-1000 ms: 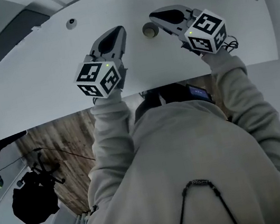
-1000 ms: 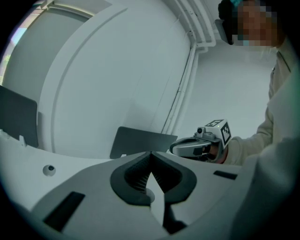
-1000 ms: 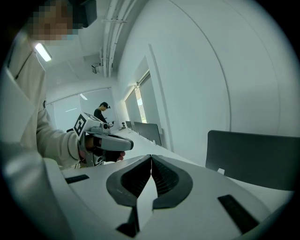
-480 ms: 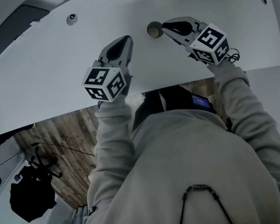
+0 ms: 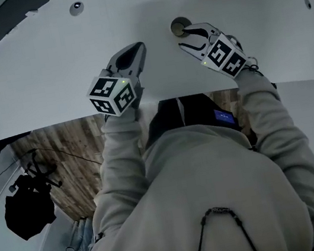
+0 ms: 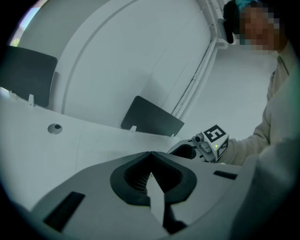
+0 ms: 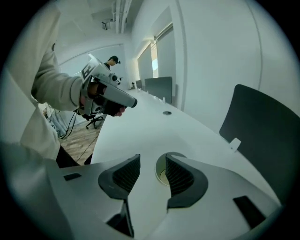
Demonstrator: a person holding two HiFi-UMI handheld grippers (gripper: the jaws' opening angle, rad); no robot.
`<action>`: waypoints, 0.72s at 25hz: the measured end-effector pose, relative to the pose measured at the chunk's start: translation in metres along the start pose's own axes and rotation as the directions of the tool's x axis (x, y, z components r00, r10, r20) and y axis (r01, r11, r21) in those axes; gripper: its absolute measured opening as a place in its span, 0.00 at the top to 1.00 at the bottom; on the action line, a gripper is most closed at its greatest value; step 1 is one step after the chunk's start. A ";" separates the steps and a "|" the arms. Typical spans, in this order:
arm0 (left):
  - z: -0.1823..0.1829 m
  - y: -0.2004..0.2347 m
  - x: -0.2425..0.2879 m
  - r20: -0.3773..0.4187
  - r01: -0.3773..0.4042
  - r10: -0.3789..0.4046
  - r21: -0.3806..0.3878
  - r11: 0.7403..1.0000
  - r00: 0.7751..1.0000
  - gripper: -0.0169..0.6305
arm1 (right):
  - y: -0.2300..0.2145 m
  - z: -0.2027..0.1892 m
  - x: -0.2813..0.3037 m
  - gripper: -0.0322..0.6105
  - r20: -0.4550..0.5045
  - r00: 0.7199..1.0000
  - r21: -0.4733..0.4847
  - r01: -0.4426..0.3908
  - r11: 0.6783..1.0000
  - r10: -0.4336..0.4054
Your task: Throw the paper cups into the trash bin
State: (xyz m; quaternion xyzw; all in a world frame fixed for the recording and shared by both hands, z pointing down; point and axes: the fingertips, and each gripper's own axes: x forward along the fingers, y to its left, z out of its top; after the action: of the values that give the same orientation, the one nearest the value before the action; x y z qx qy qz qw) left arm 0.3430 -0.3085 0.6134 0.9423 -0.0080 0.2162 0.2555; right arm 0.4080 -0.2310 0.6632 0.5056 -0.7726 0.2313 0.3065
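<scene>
White desk (image 5: 45,69): long and curved, under both my grippers.
Paper cup (image 5: 180,26): upright on the desk at the tips of my right gripper (image 5: 186,35), its rim (image 7: 164,171) showing in the gap and partly behind one jaw.
Right fingers: jaws have just been opening and stand wide apart, their pads pressing on nothing.
Left fingers: my left gripper (image 5: 139,47) has its jaws closed together with nothing between them, well to the side of the cup.
Dark divider panel (image 7: 262,131): beyond my right fingers, at the desk's far edge.
</scene>
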 end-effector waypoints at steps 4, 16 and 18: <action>-0.017 0.025 -0.008 -0.017 -0.057 0.056 -0.045 0.997 0.998 0.97 | -0.004 -0.014 0.015 0.72 -0.075 0.997 -0.048 -0.014 0.999 0.010; -0.033 0.021 -0.020 -0.019 -0.081 0.080 -0.059 0.995 0.997 0.97 | -0.010 -0.037 0.037 0.88 -0.236 0.968 -0.168 0.044 0.985 -0.083; -0.033 0.020 -0.024 -0.016 -0.080 0.079 -0.059 0.995 0.997 0.97 | -0.012 -0.037 0.035 0.89 -0.233 0.968 -0.143 0.063 0.988 -0.096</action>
State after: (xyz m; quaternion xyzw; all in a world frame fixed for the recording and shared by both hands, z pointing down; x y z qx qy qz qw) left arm 0.3057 -0.3122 0.6392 0.9317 -0.0504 0.2320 0.2747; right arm 0.4177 -0.2329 0.7145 0.4828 -0.7230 0.2253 0.4397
